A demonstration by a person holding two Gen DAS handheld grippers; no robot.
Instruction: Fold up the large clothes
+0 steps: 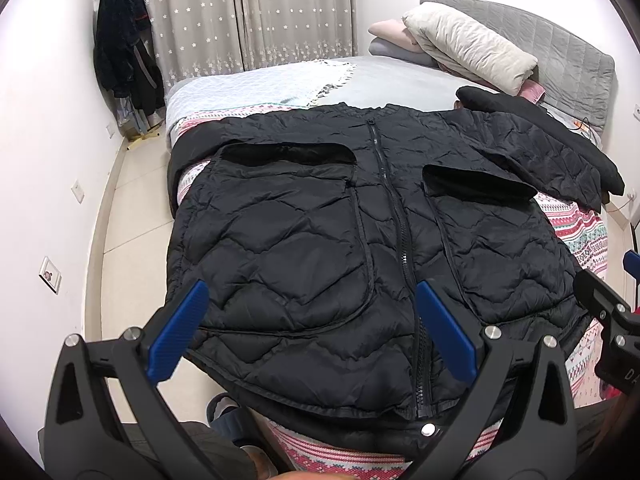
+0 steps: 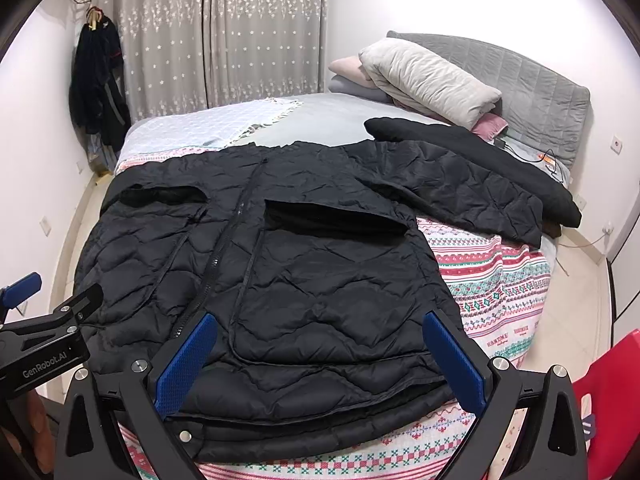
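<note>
From the left wrist we see our left tongs [image 1: 312,332] spread wide and gripping nothing, poised over the hem of the black quilted jacket [image 1: 320,220] lying flat, zipped, on the bed [image 1: 400,76]. From the right wrist our right tongs [image 2: 320,364] gape wide too, over the jacket's right hem, with bare patterned blanket [image 2: 500,280] beside it.

Counted: one jacket [image 1: 328,232] with two pockets [image 1: 280,236], one bed [image 1: 384,76], two grippers, left [image 1: 312,332] and right [image 2: 320,360], four blue pads [image 1: 178,336], two curtains [image 1: 244,12], three wall sockets [image 1: 51,275].
</note>
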